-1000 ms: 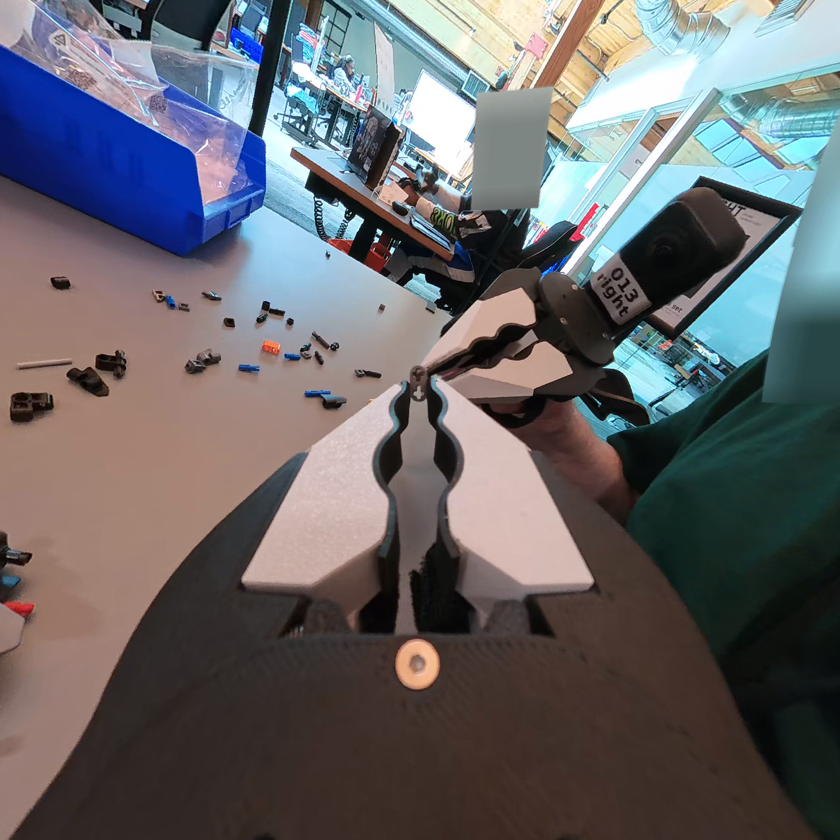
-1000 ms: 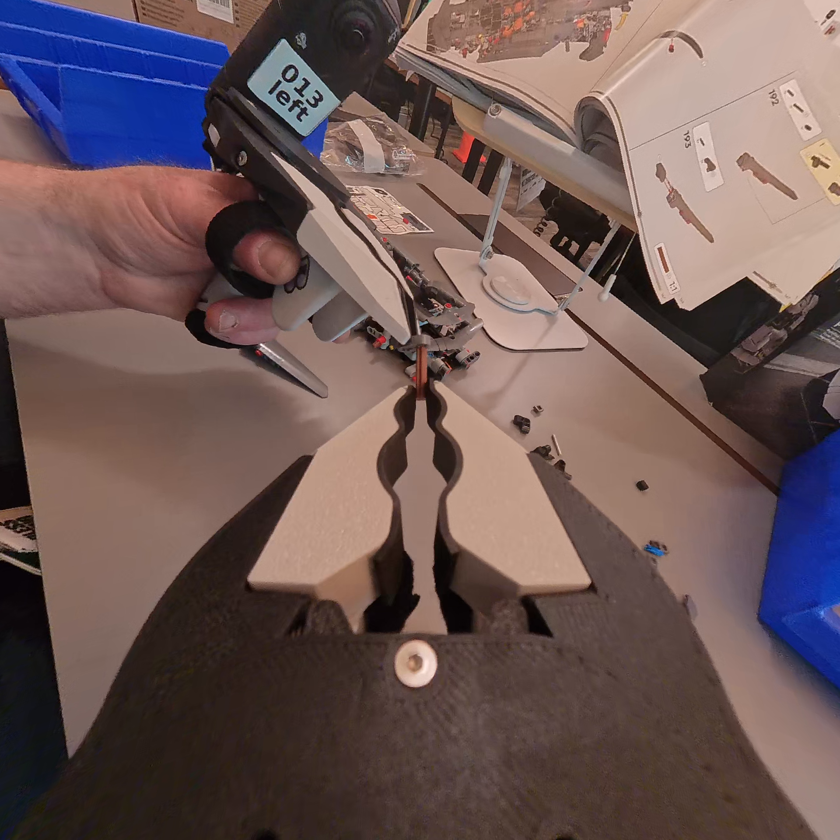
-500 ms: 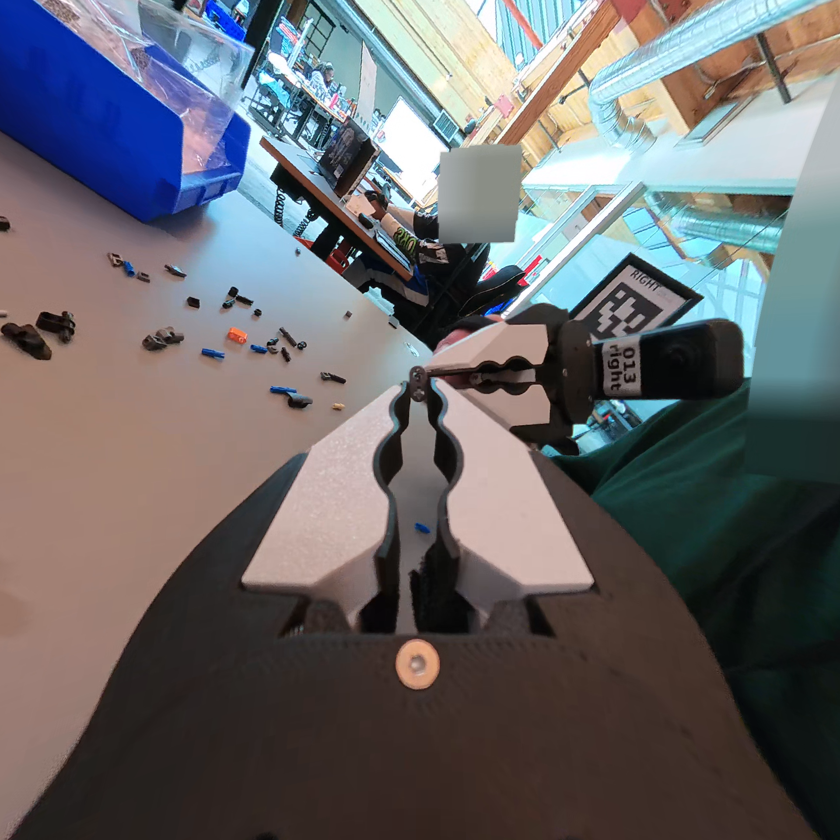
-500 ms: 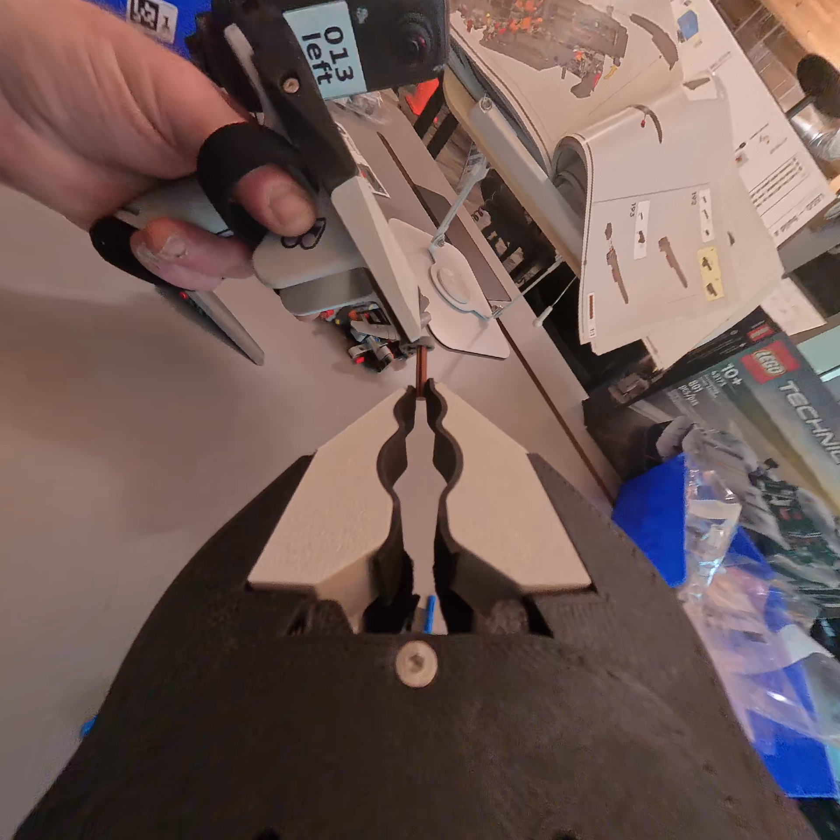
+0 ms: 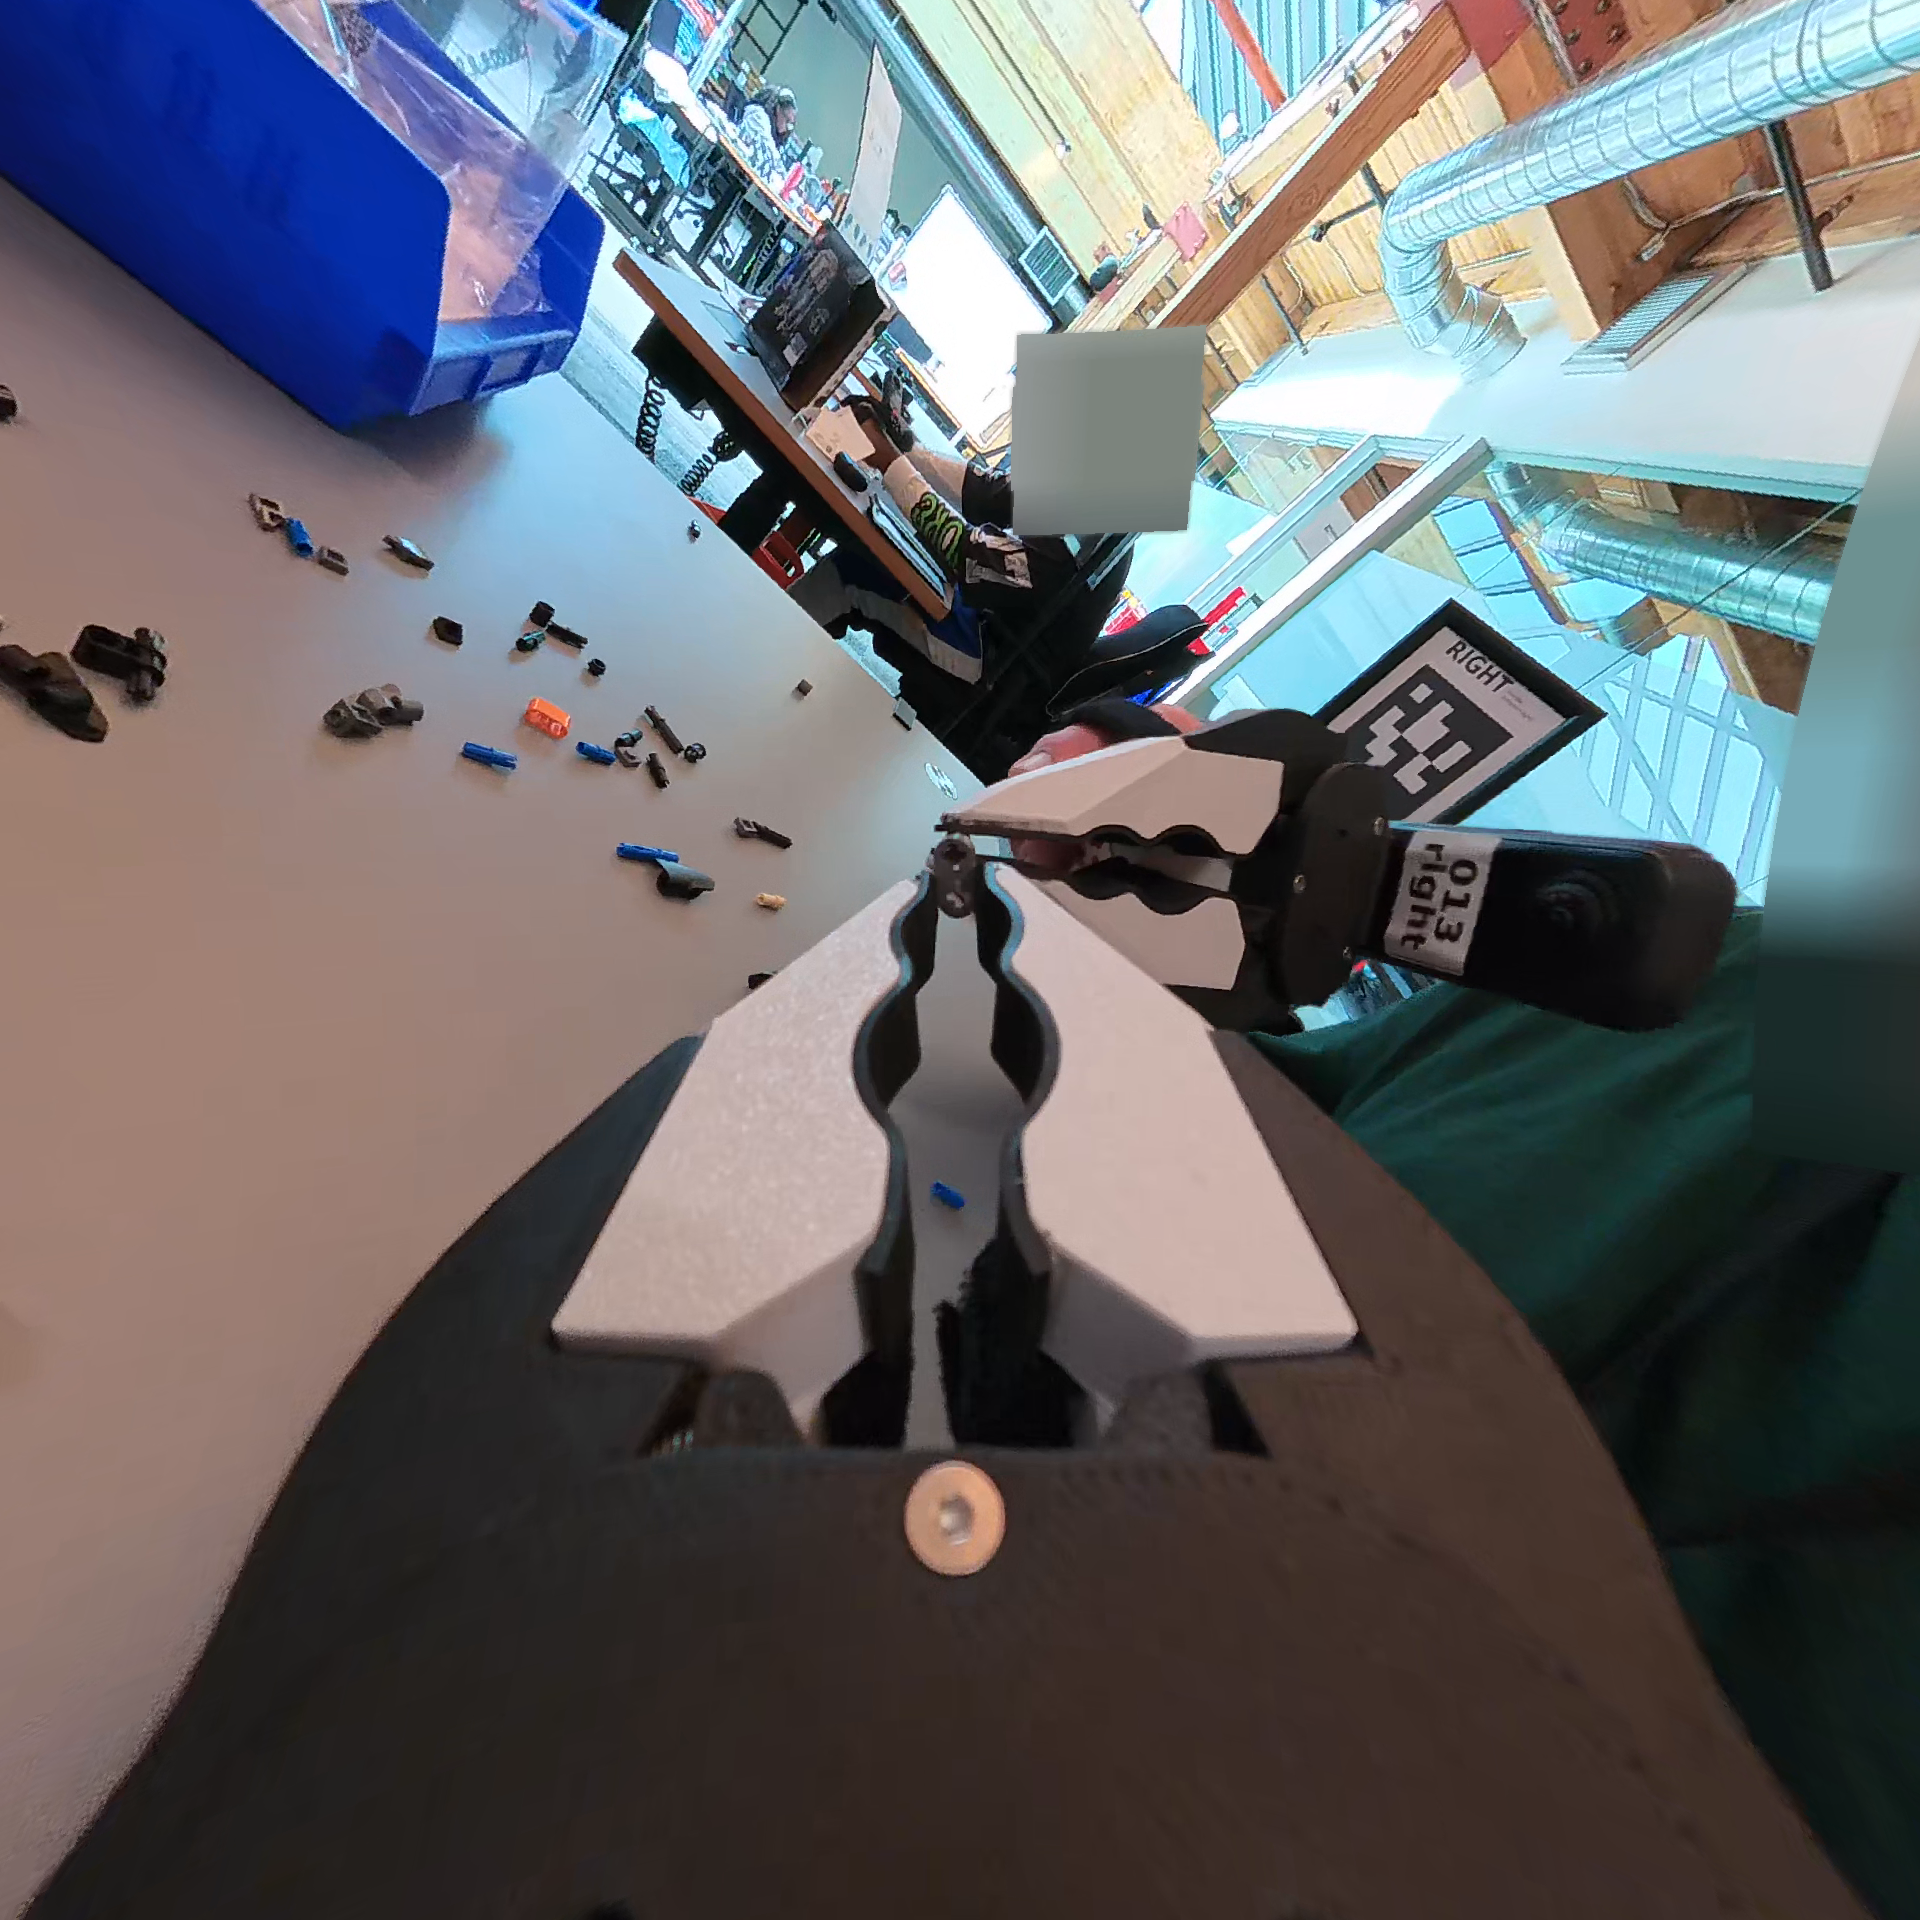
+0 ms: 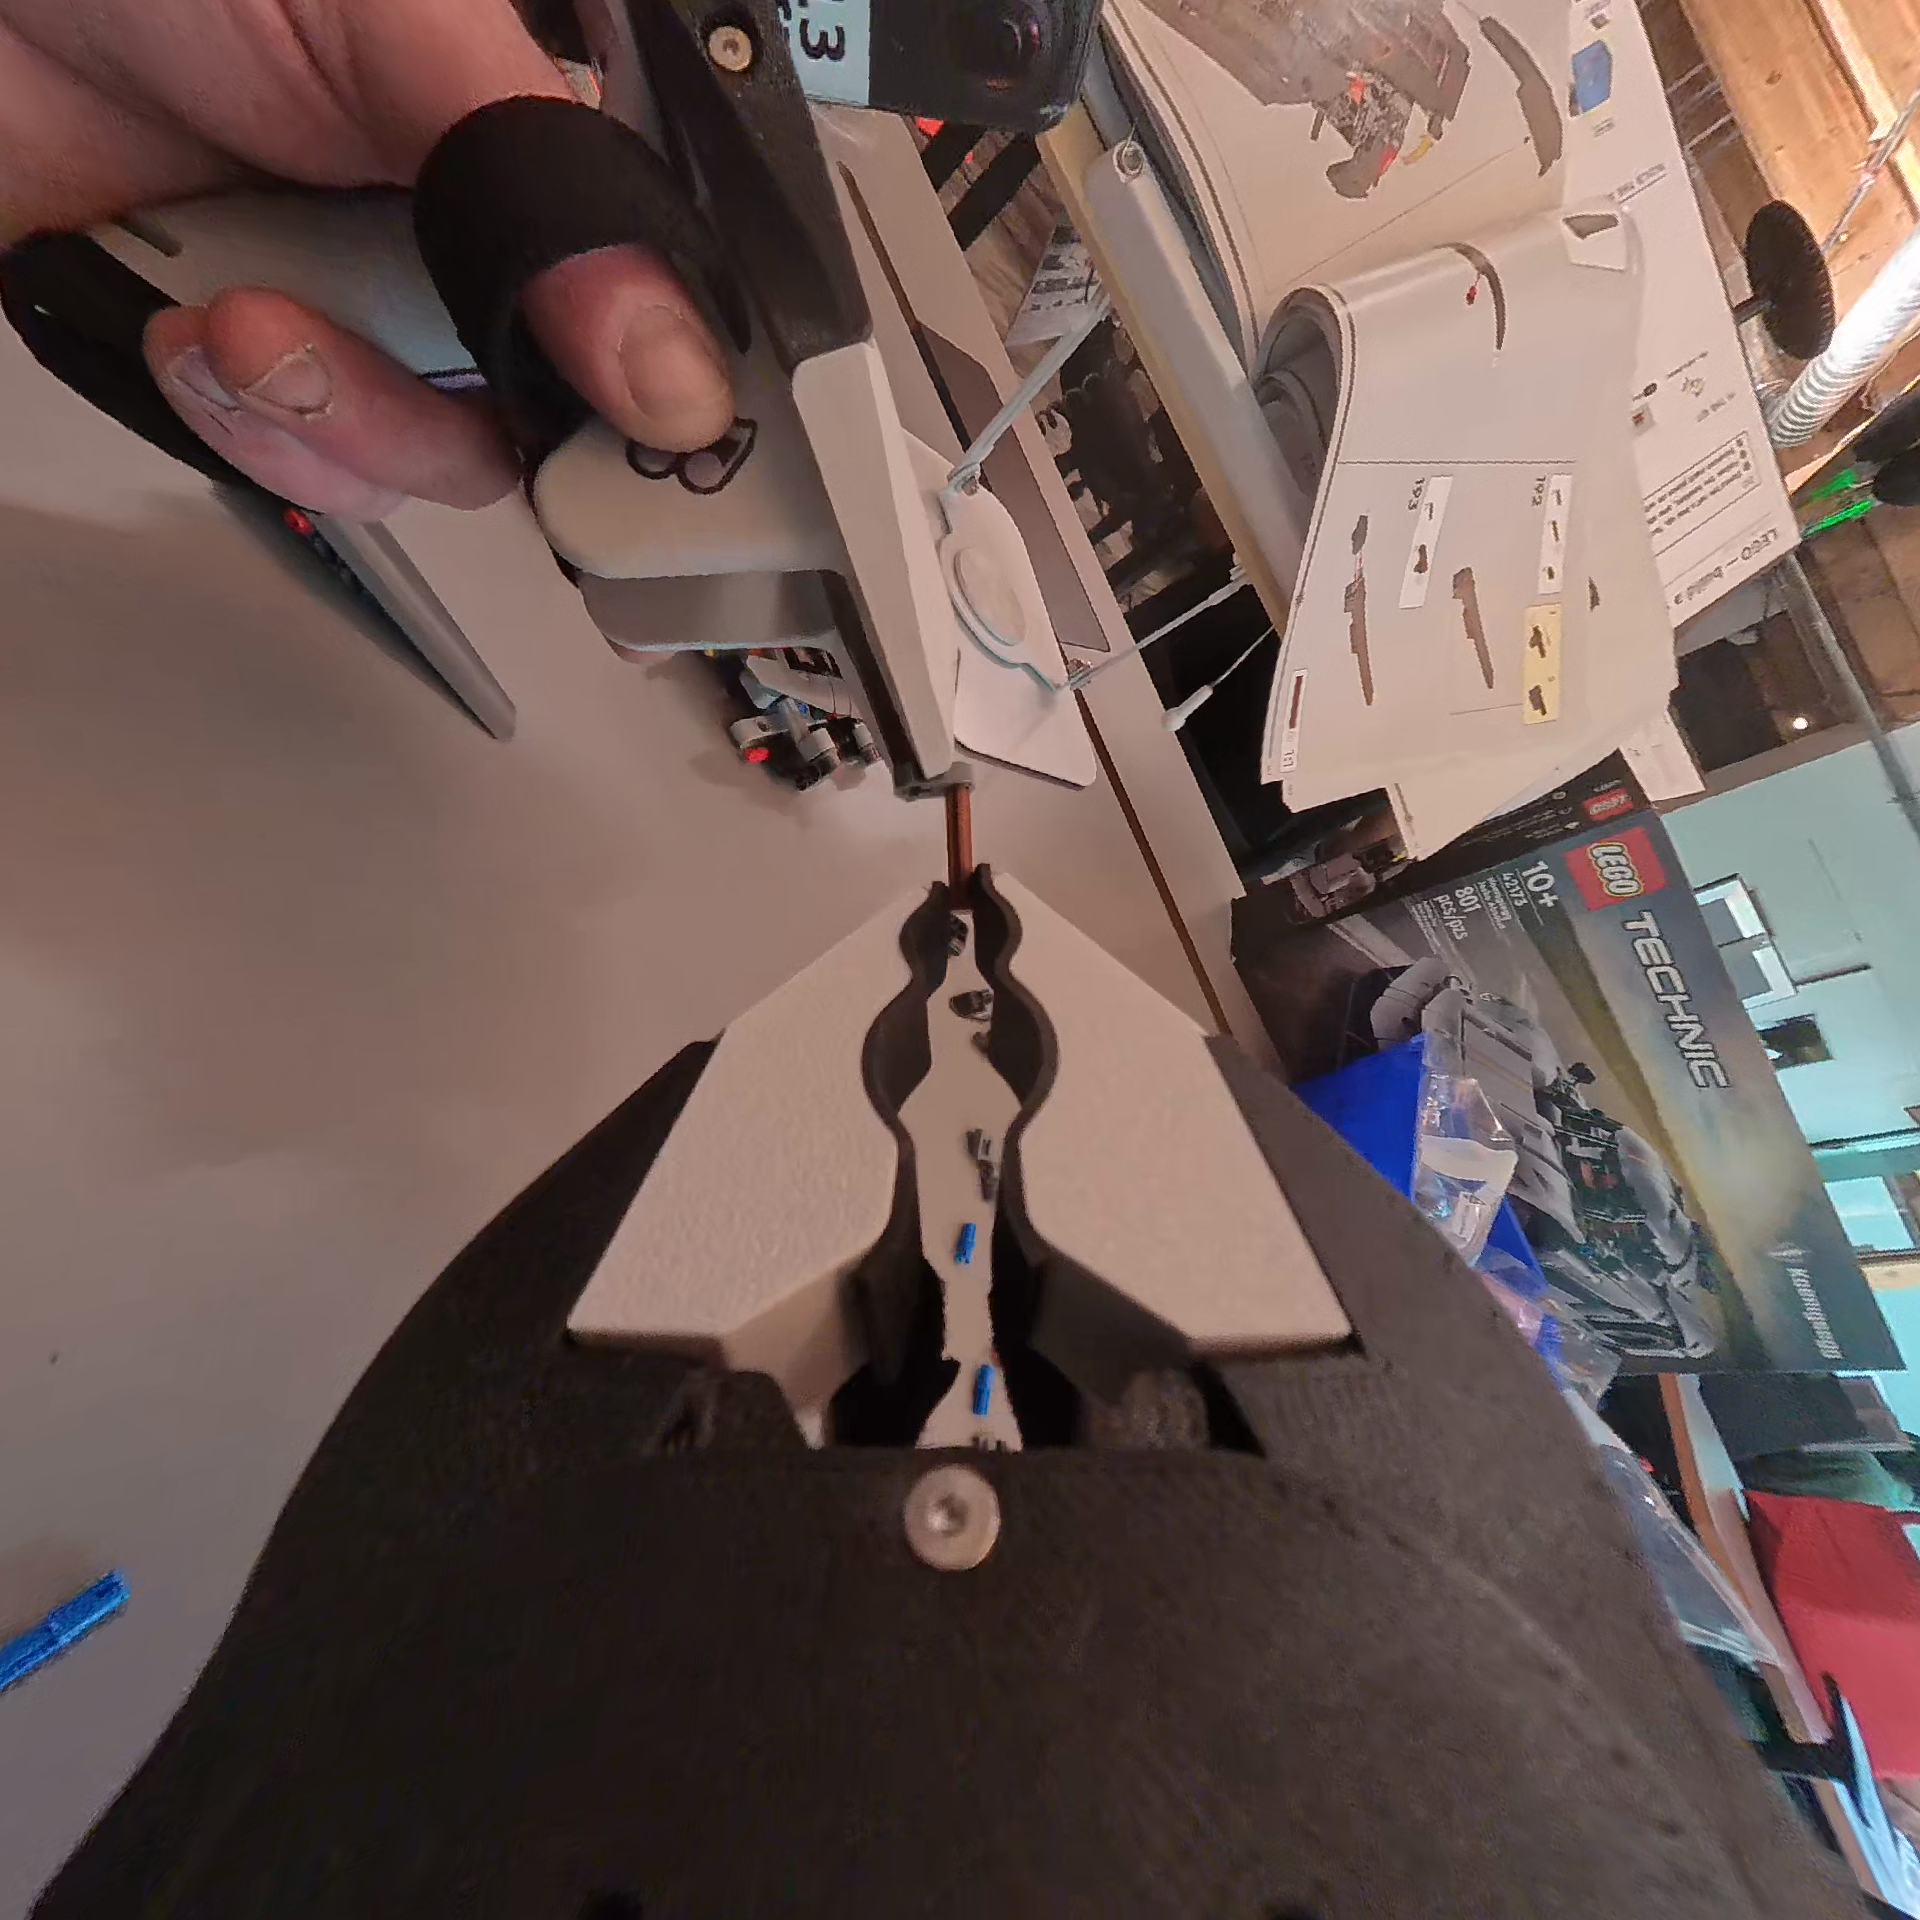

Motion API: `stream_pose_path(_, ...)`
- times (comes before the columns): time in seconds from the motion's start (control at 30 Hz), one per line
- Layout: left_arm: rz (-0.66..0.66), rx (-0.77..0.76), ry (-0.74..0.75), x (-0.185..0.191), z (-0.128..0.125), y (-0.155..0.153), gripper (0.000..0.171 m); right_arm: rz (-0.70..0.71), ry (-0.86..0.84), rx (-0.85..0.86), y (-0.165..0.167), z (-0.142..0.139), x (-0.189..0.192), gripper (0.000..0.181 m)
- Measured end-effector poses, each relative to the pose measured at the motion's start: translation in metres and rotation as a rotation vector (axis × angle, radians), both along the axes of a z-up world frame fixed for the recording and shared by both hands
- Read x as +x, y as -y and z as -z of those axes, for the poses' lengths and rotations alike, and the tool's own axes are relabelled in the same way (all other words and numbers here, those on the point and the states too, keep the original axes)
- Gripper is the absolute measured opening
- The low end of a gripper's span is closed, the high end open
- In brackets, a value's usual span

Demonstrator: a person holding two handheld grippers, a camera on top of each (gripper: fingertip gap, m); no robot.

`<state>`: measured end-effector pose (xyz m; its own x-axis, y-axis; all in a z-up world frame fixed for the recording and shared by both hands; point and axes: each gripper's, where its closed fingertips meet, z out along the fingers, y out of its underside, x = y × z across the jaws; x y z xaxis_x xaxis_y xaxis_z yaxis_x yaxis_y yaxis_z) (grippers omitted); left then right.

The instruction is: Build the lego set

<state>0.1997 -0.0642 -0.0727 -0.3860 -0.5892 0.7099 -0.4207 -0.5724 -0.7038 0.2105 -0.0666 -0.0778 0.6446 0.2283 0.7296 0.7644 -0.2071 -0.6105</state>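
The left claw (image 5: 954, 902) pinches a grey connector (image 5: 954, 883); the right claw (image 6: 961, 891) grips a brown axle (image 6: 958, 831) entering it. Judging by loose pieces (image 5: 540, 717) beyond the connector, plenty remains.

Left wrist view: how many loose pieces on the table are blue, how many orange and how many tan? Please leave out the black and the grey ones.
blue pieces: 5
orange piece: 1
tan piece: 1
Total: 7
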Motion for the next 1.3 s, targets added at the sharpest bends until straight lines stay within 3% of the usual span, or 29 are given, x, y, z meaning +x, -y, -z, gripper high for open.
stream_pose_path(0.3,0.002,0.027,-0.041,0.001,0.003,-0.001,0.005,-0.026,0.154,-0.014,-0.001,0.001,0.001,0.002)
stream_pose_path(0.93,0.062,0.196,-0.14,-0.006,0.014,0.0,0.005,-0.118,0.25,-0.04,-0.004,0.007,-0.006,0.001)
stream_pose_path(1.3,0.162,0.247,-0.229,-0.024,0.034,0.003,0.005,-0.26,0.235,-0.069,-0.005,0.025,-0.022,0.001)
